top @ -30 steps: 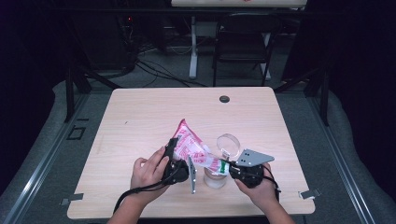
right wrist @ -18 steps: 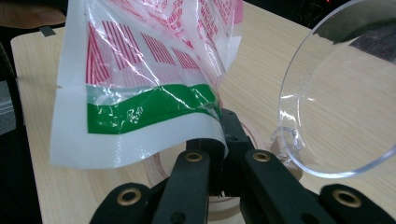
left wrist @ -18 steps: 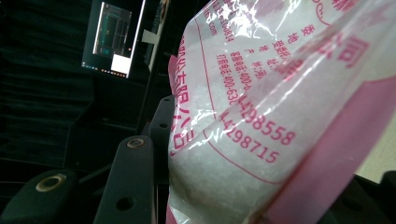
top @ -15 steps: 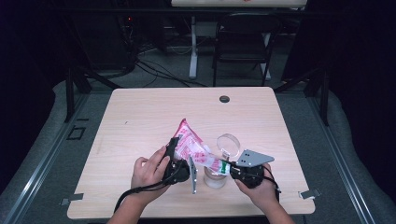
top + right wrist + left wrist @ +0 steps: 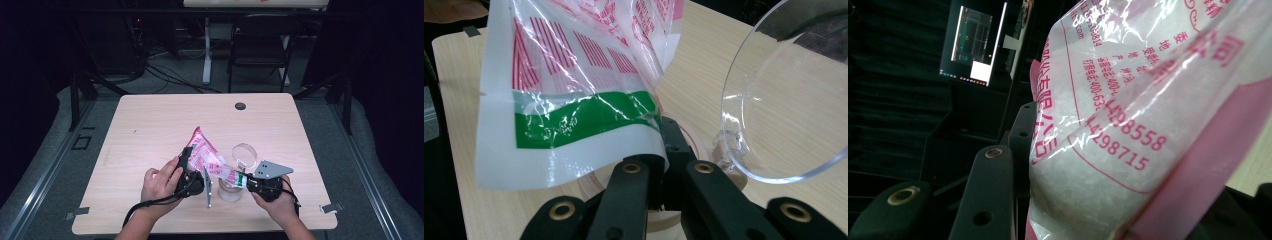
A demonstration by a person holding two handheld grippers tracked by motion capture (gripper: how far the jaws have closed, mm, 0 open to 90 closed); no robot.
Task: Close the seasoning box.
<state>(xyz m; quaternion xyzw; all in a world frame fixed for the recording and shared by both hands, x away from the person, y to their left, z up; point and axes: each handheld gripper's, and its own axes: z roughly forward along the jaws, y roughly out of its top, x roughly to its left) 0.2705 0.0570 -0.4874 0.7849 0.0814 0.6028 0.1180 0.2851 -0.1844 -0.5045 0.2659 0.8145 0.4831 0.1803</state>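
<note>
light: table bright, surroundings dark | glare: bag | blur: near fingers

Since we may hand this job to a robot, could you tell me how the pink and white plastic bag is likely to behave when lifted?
The bag would probably flop: its film creases and bends where the right tool pinches its green-banded edge. It looks fairly heavy for its size, bulging with white granules beside the left tool. The glossy film could slip, so a firm grip seems wise.

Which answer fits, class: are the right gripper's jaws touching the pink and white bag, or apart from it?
Touching. In the right gripper view, the right gripper has its black jaws shut on the bag, pinching its white bottom edge.
</note>
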